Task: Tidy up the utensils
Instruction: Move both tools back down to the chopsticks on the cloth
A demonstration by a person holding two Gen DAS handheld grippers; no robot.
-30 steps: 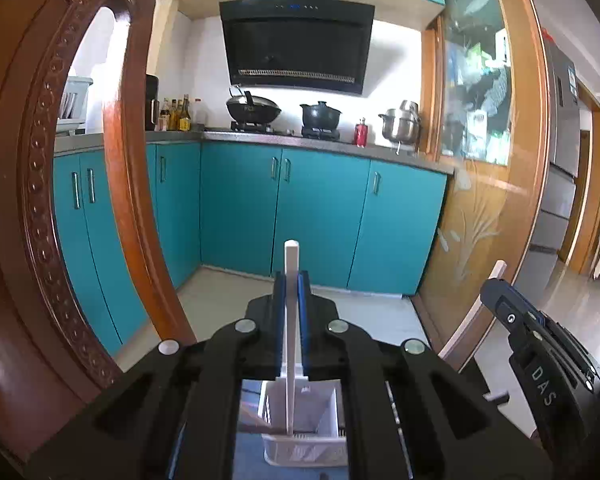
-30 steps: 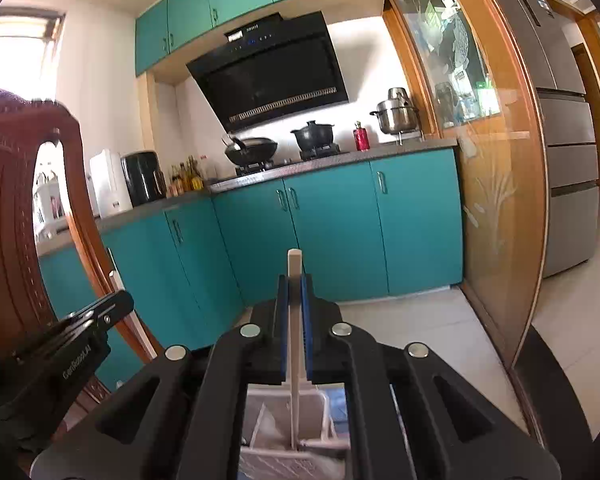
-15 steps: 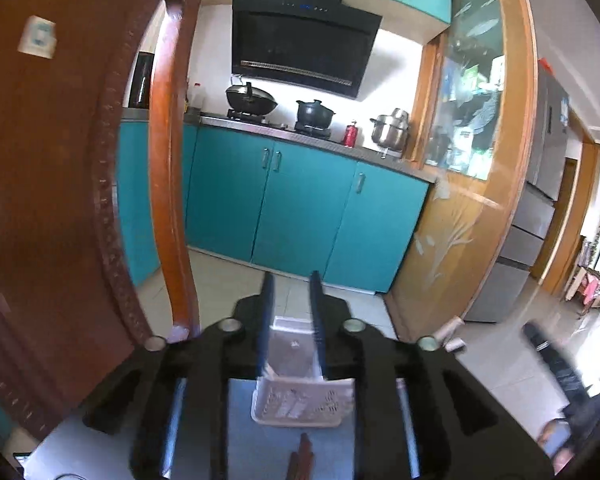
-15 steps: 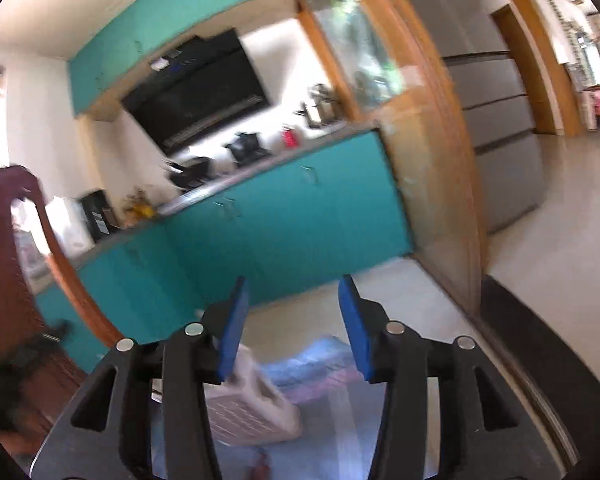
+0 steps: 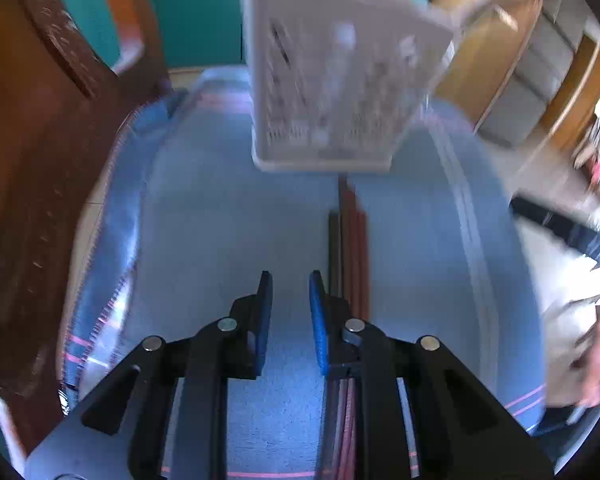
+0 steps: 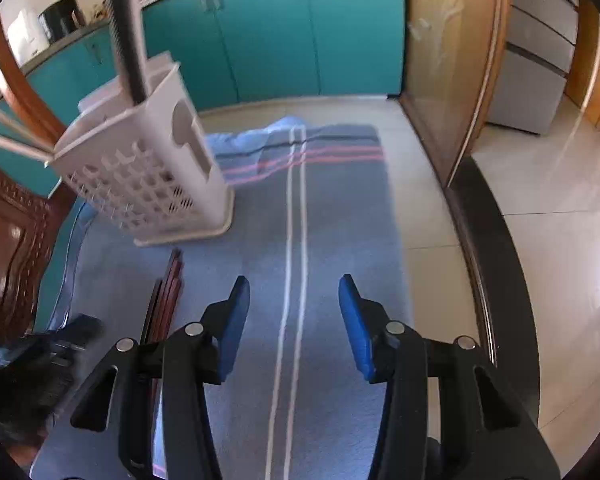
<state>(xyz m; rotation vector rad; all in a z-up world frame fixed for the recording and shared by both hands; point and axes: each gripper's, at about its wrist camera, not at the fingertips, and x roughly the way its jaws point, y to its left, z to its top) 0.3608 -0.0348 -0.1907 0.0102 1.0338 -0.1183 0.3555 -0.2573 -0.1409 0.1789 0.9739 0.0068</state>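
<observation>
A white slotted utensil holder (image 5: 332,80) stands on the blue cloth (image 5: 219,208); it also shows in the right wrist view (image 6: 147,176), with pale chopstick ends (image 6: 15,136) and a dark handle (image 6: 125,32) sticking out of its top. Several dark and reddish chopsticks (image 5: 350,248) lie on the cloth in front of the holder, just right of my left gripper (image 5: 291,284), which is open and empty. They also show in the right wrist view (image 6: 165,292), left of my right gripper (image 6: 293,288), which is wide open and empty above the cloth.
A carved wooden chair (image 5: 31,152) stands at the left edge. The blue cloth (image 6: 340,208) with white and pink stripes covers the table. Teal cabinets (image 6: 283,28) lie beyond, a tiled floor (image 6: 560,220) at the right. The other gripper (image 6: 31,360) shows at lower left.
Both grippers let go of their pale chopsticks into the holder, opened, then tilted down and drew back toward the cloth and the chopsticks lying there.
</observation>
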